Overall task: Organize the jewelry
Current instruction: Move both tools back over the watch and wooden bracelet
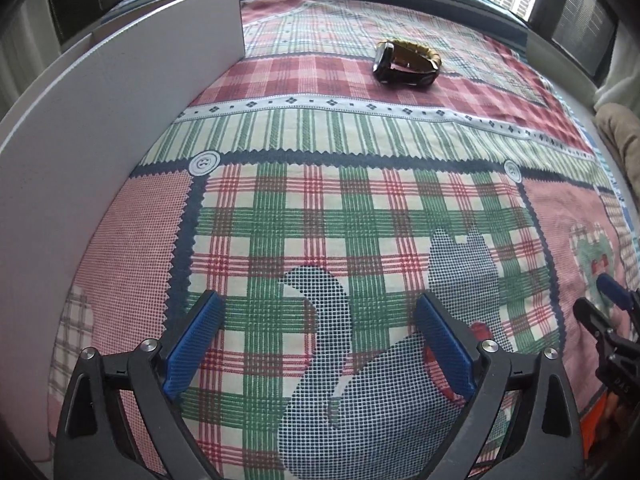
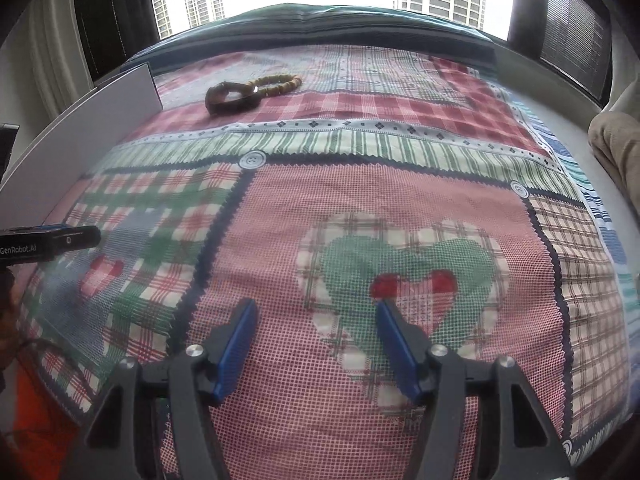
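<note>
A dark wristwatch [image 1: 404,65] lies on the patchwork cloth far ahead, with a tan bead bracelet [image 1: 420,49] right behind it. In the right wrist view the watch [image 2: 231,98] and the bracelet [image 2: 278,83] sit at the far left. My left gripper [image 1: 318,310] hovers low over the cloth, jaws wide open, nothing between the blue pads. My right gripper [image 2: 316,312] is open too, empty, over the heart patch. Each gripper shows at the edge of the other's view: the right gripper [image 1: 608,308], the left gripper [image 2: 52,242].
A white box [image 1: 120,92] with an upright wall stands along the left side; it shows as a white box [image 2: 100,120] in the right wrist view. The checked patchwork cloth [image 1: 320,208] covers the surface. A window with dark frames lies beyond. Beige fabric [image 2: 616,144] sits at the right.
</note>
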`<action>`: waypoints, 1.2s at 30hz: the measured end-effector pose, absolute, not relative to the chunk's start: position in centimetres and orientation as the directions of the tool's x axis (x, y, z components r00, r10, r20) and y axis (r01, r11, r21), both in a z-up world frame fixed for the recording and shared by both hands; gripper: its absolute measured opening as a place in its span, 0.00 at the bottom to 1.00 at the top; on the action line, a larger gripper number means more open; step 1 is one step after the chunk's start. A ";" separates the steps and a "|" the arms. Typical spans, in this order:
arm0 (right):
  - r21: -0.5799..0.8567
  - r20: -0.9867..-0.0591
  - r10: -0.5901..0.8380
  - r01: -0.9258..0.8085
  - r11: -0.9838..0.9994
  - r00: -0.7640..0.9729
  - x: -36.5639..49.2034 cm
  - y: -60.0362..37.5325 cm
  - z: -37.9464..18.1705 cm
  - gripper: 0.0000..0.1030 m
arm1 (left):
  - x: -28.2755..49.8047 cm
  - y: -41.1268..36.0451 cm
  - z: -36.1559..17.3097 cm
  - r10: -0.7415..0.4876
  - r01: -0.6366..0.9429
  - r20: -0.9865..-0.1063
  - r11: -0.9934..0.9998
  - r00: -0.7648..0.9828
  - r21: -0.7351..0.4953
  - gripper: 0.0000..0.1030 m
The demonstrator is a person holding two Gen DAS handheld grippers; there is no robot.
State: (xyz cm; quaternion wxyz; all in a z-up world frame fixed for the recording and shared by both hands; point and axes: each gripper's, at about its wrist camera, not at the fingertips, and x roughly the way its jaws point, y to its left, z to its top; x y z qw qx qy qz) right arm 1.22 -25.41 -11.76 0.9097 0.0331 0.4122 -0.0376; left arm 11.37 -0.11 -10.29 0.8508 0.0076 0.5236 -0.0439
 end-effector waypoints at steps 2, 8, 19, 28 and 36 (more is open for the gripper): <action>0.002 -0.755 -0.066 0.102 0.995 0.653 1.3 -25.3 -12.0 0.72 | 11.3 -0.5 -10.6 -0.042 0.086 -0.891 0.996 0.452 -0.003 1.00; 0.005 -0.762 -0.063 0.103 0.995 0.644 1.5 -25.4 -12.1 0.79 | 11.0 -0.6 -10.5 -0.058 0.105 -0.887 0.994 0.459 -0.010 1.00; -0.005 -0.804 -0.065 0.103 0.995 0.591 1.8 -25.3 -11.9 0.81 | 11.7 -0.6 -10.5 -0.070 0.140 -0.904 0.990 0.422 -0.012 1.00; -0.005 -0.780 -0.056 0.083 0.997 0.623 1.3 -25.4 -12.0 0.83 | 11.3 -0.4 -10.5 -0.078 0.151 -0.899 0.988 0.432 -0.013 0.99; 0.090 -0.773 0.019 0.081 0.993 0.634 0.7 -26.8 -10.8 0.83 | 12.6 0.9 -7.5 -0.146 0.159 -0.861 0.984 0.487 -0.077 0.99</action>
